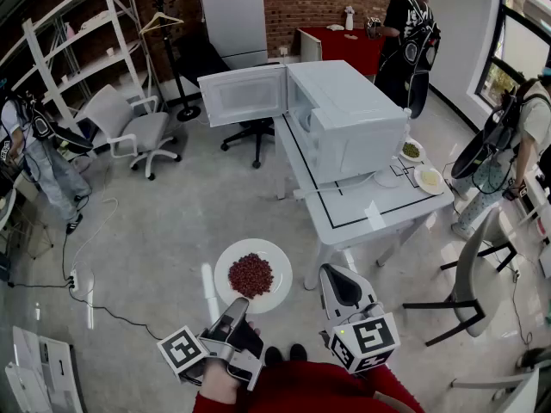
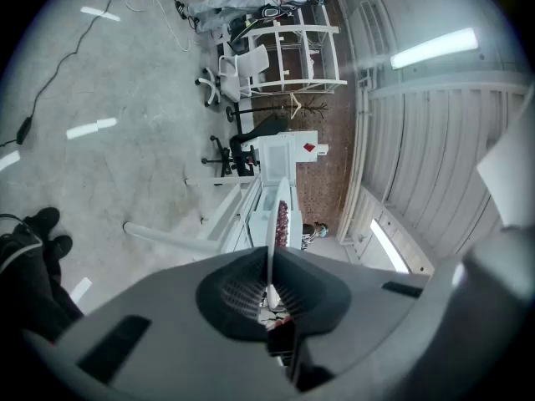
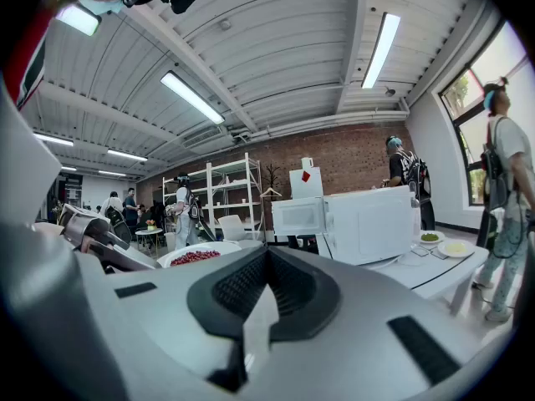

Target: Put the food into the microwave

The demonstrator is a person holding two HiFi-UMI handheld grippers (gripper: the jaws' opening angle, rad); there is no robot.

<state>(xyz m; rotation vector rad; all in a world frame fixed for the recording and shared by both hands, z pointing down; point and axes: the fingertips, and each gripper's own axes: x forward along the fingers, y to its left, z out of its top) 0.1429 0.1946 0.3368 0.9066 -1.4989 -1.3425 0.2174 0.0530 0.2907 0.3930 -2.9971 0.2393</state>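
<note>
Near the person, over the grey floor [image 1: 155, 231], the left gripper [image 1: 239, 305] has its jaws closed tight on the near rim of a white plate [image 1: 274, 292], and the left gripper view shows that rim edge-on, pinched between the pads. The plate is held about level and carries a heap of red beans [image 1: 250, 274] at its middle. Just to its right, the right gripper [image 1: 334, 275] has its jaws brought together with nothing between them.

Farther off and to the right stands a white table [image 1: 344, 218], well apart from the plate. On its far part sits the white microwave [image 1: 353, 119], its door [image 1: 244, 95] swung wide open to the left. What lies inside the cavity cannot be made out. At the table's right edge, beside the microwave, are two small dishes: the farther small dish [image 1: 411, 151] holds green food and the nearer small dish [image 1: 428, 179] holds pale yellow food.
</note>
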